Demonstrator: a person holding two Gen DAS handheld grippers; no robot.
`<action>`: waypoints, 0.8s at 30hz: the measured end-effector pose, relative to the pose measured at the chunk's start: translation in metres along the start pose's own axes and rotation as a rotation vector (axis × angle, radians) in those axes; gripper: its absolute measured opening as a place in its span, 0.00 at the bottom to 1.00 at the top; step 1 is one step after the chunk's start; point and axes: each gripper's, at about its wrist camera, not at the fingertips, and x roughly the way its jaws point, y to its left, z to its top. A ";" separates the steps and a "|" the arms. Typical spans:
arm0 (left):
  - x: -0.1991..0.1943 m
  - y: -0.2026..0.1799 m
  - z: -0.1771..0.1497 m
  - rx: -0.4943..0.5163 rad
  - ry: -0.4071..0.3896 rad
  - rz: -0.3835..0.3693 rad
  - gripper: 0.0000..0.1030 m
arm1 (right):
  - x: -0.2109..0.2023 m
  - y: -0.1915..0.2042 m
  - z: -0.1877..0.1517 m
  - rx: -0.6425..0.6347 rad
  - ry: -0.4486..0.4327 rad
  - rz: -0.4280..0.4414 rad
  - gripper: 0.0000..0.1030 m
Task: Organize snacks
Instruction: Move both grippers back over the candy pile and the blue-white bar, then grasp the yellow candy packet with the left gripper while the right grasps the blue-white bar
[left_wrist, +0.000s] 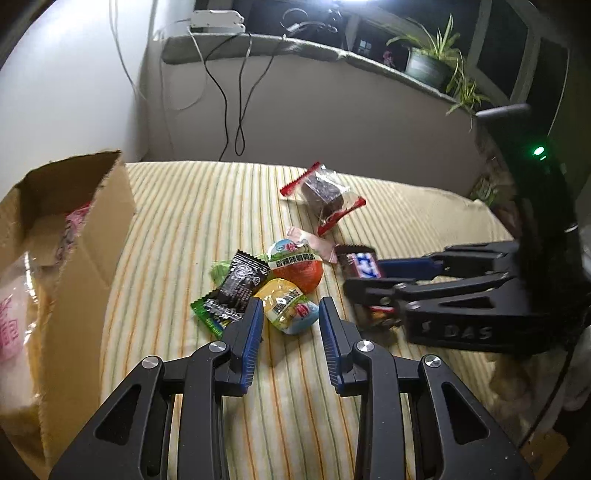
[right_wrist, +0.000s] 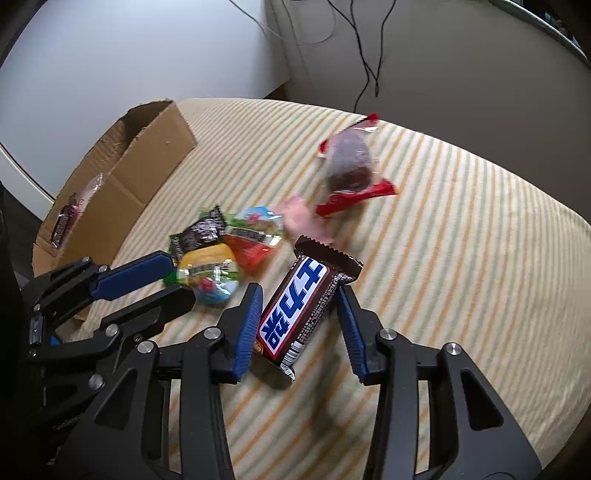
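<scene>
Now the right gripper (right_wrist: 297, 314) clamps a brown, blue-lettered chocolate bar (right_wrist: 299, 310); left gripper (left_wrist: 290, 317) open.

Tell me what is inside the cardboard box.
In the cardboard box a pink-printed clear packet leans against the inner wall, seen in both wrist views. A larger clear bag with pink print fills the near end. The box floor and anything beneath them are hidden.

Snack pile (left_wrist: 266, 280) crowded; cardboard box (left_wrist: 74, 236) blocks left; striped cloth (right_wrist: 461, 258) right free.
</scene>
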 end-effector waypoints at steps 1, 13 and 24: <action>0.004 -0.001 0.001 0.009 0.008 0.013 0.29 | -0.001 -0.003 0.000 0.004 0.001 -0.003 0.43; 0.029 -0.017 0.003 0.084 0.057 0.068 0.26 | -0.006 -0.014 -0.006 0.004 0.002 -0.032 0.41; 0.016 -0.014 0.000 0.056 0.034 0.040 0.21 | -0.006 -0.004 -0.012 -0.039 -0.013 -0.097 0.29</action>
